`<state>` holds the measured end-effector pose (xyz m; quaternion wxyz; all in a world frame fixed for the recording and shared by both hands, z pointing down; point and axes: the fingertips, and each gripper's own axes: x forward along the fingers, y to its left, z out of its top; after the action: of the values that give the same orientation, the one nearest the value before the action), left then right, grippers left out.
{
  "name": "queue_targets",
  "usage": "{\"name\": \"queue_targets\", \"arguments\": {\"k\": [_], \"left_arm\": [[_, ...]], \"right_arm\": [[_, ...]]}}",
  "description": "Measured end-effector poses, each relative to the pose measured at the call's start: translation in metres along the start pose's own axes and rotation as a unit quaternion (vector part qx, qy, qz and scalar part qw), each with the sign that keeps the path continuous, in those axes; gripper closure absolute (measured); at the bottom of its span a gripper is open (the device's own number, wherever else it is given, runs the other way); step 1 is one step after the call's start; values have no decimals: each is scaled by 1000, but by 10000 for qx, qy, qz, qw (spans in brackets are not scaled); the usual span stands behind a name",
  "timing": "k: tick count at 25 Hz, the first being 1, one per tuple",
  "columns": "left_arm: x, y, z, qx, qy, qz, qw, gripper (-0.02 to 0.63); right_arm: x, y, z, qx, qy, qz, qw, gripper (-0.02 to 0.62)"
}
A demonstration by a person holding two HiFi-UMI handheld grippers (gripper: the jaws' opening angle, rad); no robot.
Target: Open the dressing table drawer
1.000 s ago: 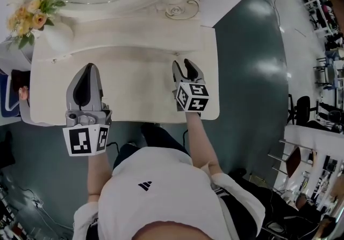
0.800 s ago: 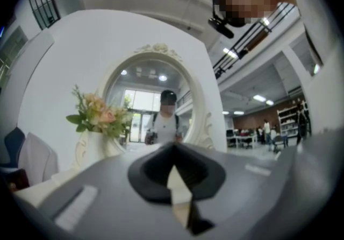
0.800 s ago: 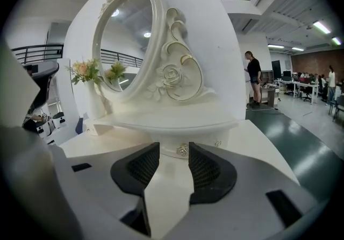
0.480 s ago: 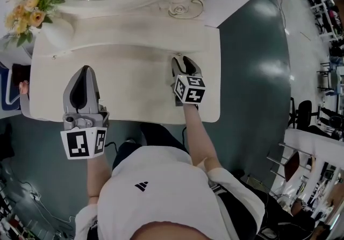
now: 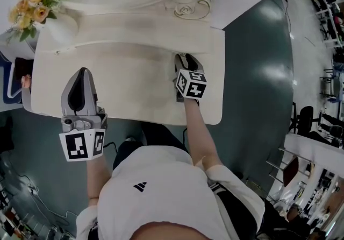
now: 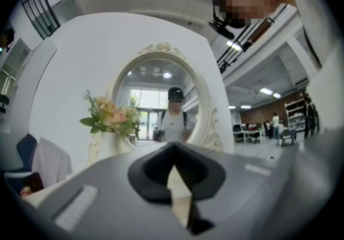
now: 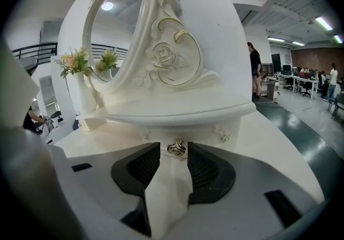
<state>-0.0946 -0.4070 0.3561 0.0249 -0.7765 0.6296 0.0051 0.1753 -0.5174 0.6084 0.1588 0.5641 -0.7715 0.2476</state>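
Two tools: right tool [image 7: 173,157], jaws apart, drawer knob [image 7: 176,147] between its tips; left tool [image 6: 172,148] closed, well aside.

The dressing table [image 5: 134,72] is cream-white, its drawer knob [image 7: 176,148] gold, flowers [image 5: 31,10] peach-yellow.

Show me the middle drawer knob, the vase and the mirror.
middle knob [image 7: 176,147], right gripper view, on its gold centre.
vase [image 5: 59,28], head view, on its white body.
mirror [image 7: 115,29], right gripper view, on the glass.
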Motion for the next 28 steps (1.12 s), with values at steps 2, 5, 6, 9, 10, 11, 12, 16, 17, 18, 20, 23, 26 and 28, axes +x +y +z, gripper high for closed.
{"name": "queue_targets", "arguments": {"k": [2,5,6,9,10,11,12,16,17,18,20,23,26,28], "left_arm": [[-2,2,0,22,10,49,10000,598],[-3,2,0,38,30,93,9999,598],[-4,2,0,39,37,100,9999,598],[-5,0,-2,42,45,100,9999,598],[-5,0,-2,42,46,96,9999,598],[-5,-1,-2,41,47,91,9999,598],[-6,-2,-2,39,47,86,9999,598],[-9,-5,0,45,26,63,10000,598],[-9,-6,1,45,21,57,10000,598],[-10,-6,1,44,16,50,10000,598],[-12,-7,1,41,4,34,10000,598],[-13,-10,2,29,-29,-11,10000,598],[-14,-13,4,34,-59,-60,10000,598],[-14,-14,6,30,-73,-85,9999,598]], "right_arm": [[3,-1,-1,-20,31,-11,10000,459],[5,-4,-2,-42,49,-120,9999,480],[5,-5,-2,-45,44,-152,9999,499],[6,-5,-2,-66,46,-159,9998,505],[5,-5,-2,-63,55,-152,9998,505],[5,-5,-3,-61,66,-149,9998,506],[4,-5,-3,-61,77,-151,9998,506],[-1,-3,-6,-48,70,-169,9998,506],[-3,-2,-7,-43,68,-166,9998,506],[-4,-2,-8,-39,69,-162,9998,506],[-8,0,-11,-31,73,-153,9999,506],[-12,2,-15,-21,77,-145,9999,506],[-16,4,-19,-15,94,-147,9998,506],[-19,5,-22,-13,108,-144,9998,506]]}}
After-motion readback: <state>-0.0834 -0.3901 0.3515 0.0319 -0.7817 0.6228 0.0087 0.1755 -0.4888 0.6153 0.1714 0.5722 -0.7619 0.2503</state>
